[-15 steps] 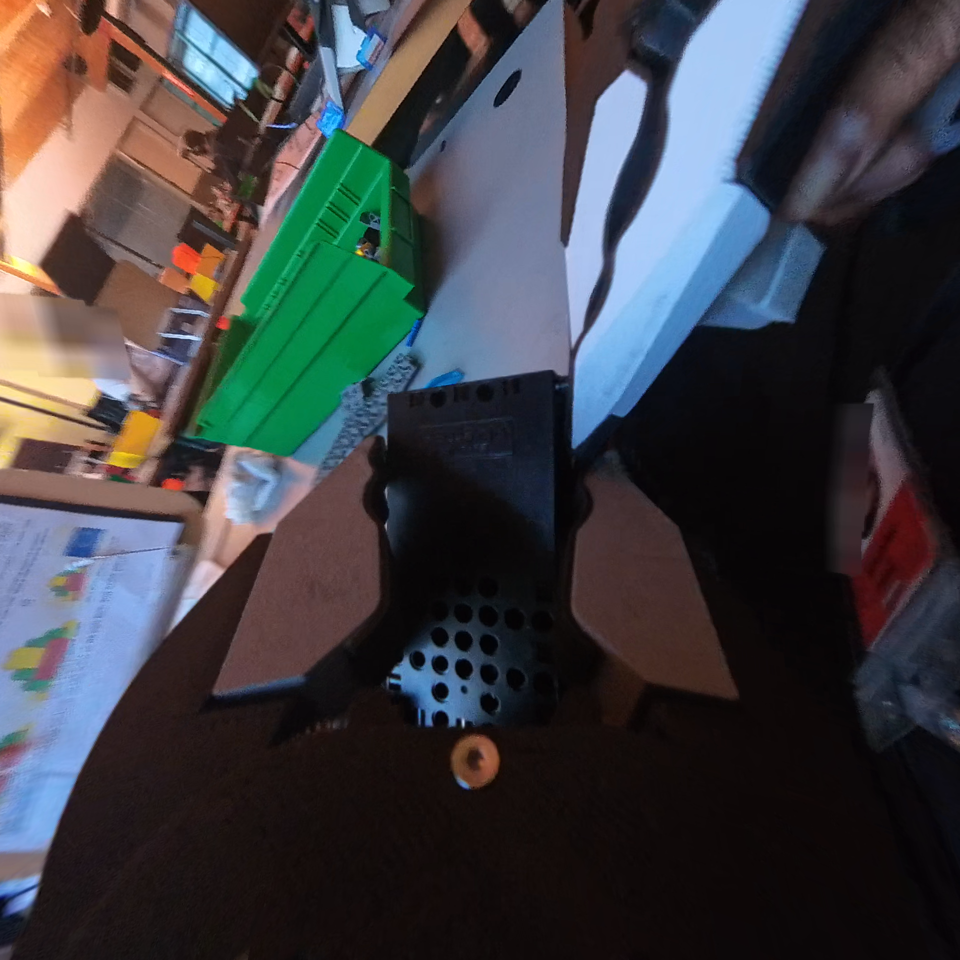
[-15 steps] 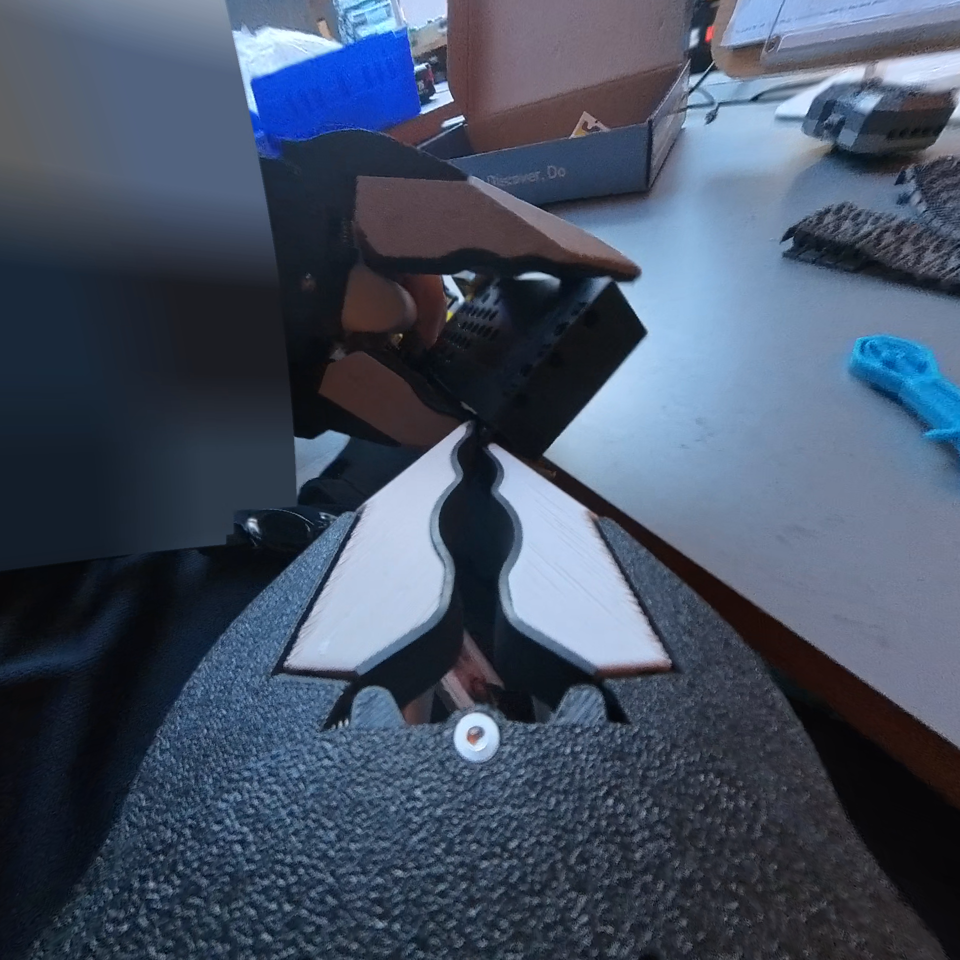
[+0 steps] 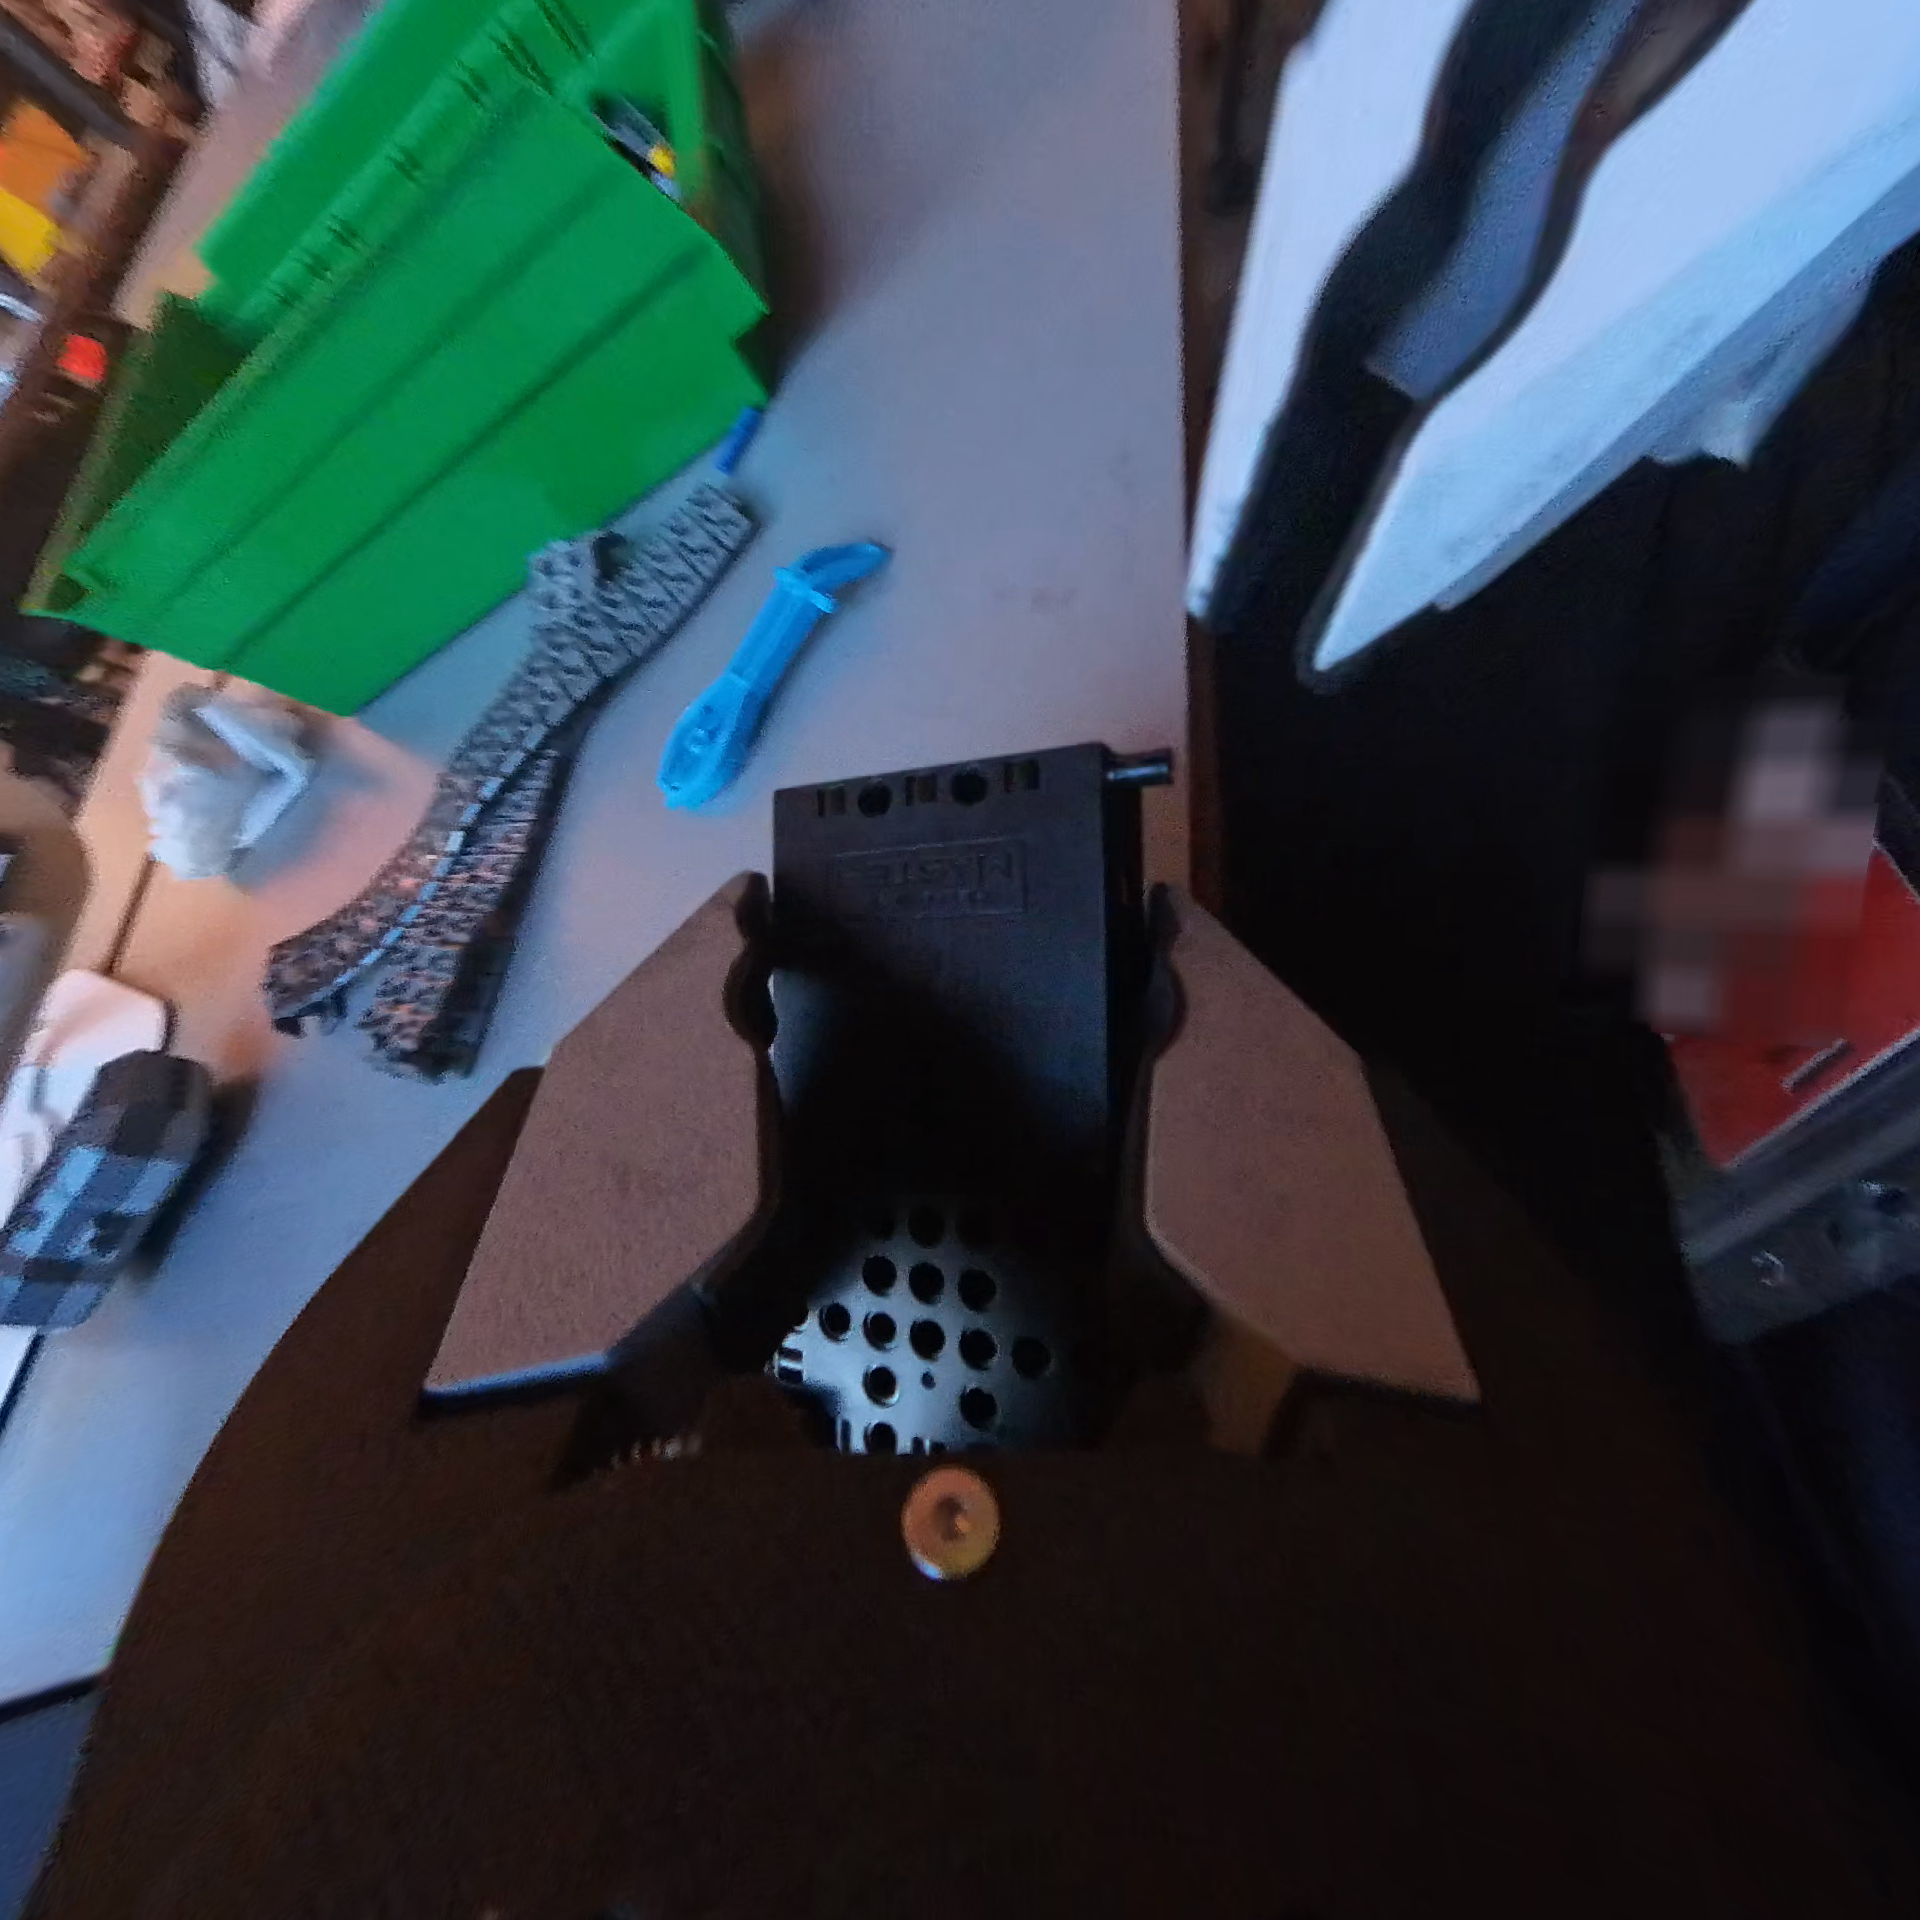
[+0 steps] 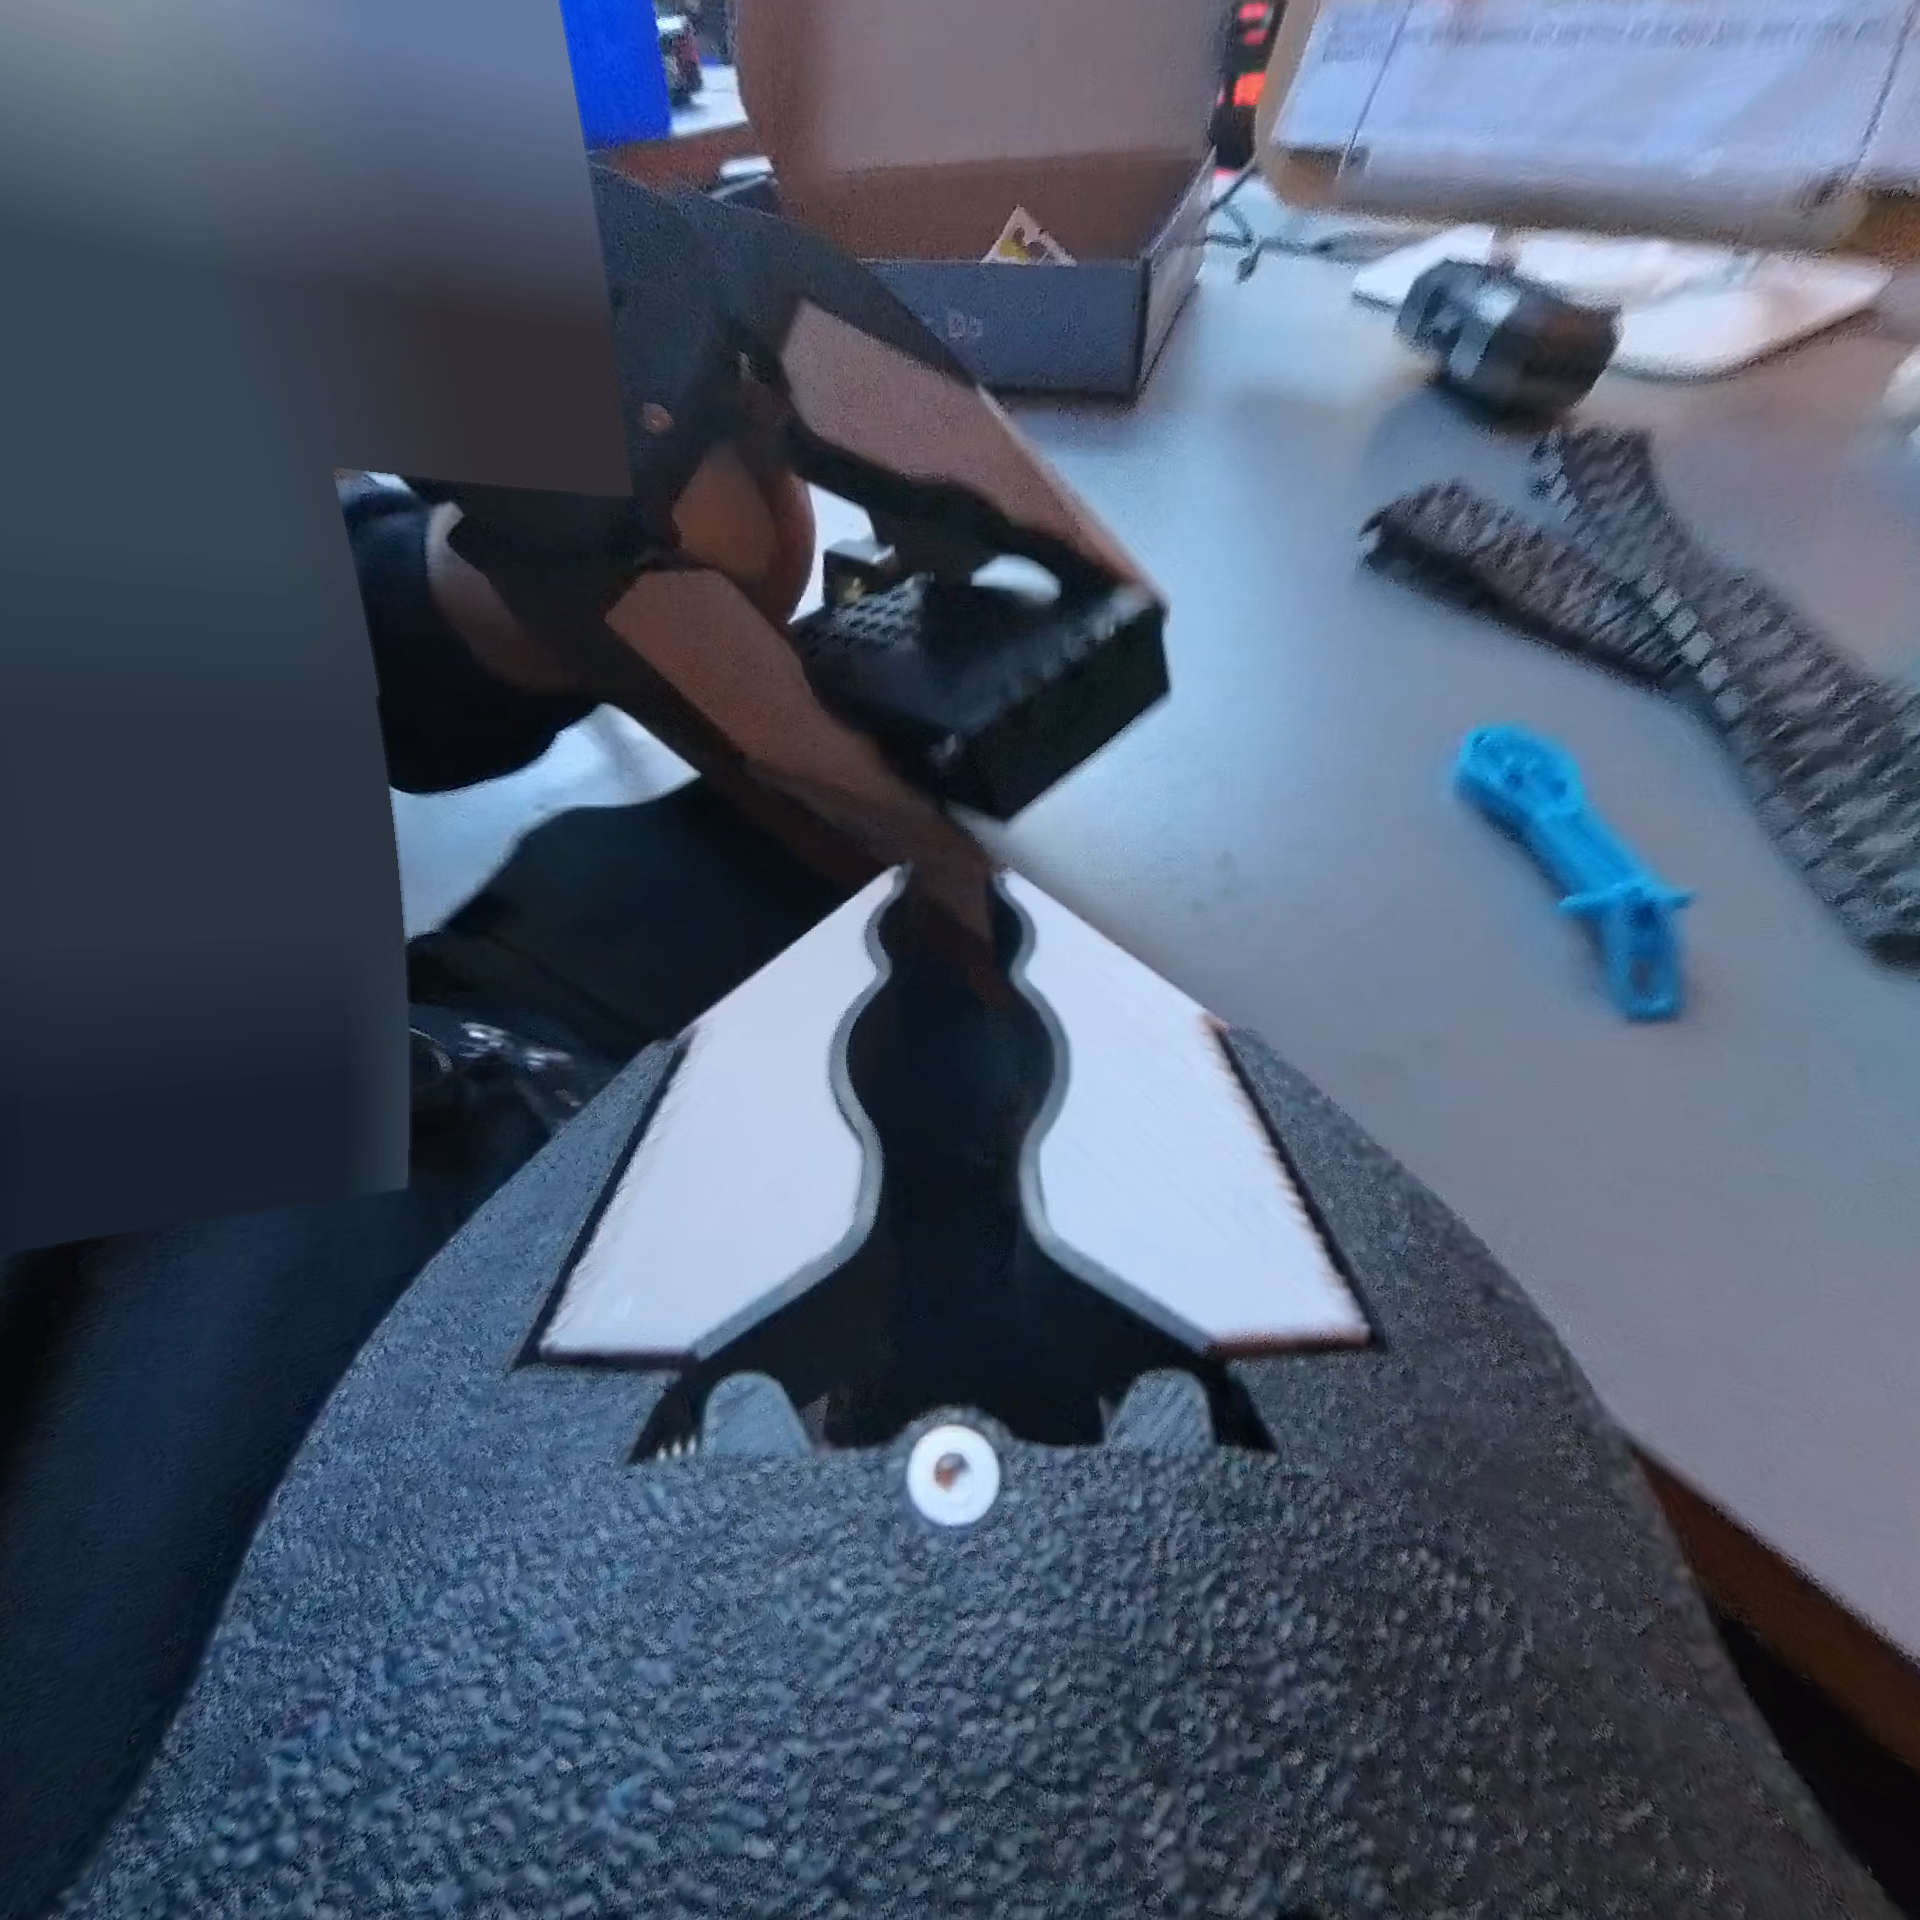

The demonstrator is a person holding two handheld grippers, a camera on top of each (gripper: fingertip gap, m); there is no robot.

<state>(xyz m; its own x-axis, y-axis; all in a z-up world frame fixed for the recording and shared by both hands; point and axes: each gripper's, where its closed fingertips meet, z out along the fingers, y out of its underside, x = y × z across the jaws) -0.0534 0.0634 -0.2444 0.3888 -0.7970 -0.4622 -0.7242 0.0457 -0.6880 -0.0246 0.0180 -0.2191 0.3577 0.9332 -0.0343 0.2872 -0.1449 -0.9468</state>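
The left gripper (image 3: 951, 925) was clamped on a perforated black plastic box (image 3: 940, 935) off the grey table's (image 3: 987, 312) near edge, the right gripper (image 4: 948, 883) pinched nearly closed on nothing, so keep that squeeze steady.

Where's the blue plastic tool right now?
Blue plastic tool lies loose on the grey table, between the grey track strips and the black block in the left gripper.

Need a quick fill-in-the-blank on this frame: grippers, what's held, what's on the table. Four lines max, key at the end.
1. The left gripper is shut on a ____ perforated box.
2. The right gripper holds ____.
3. The plastic tool lying on the table is ____ in colour.
4. In the left wrist view, the bins beyond the tracked strips are ____.

Missing words: black; nothing; blue; green
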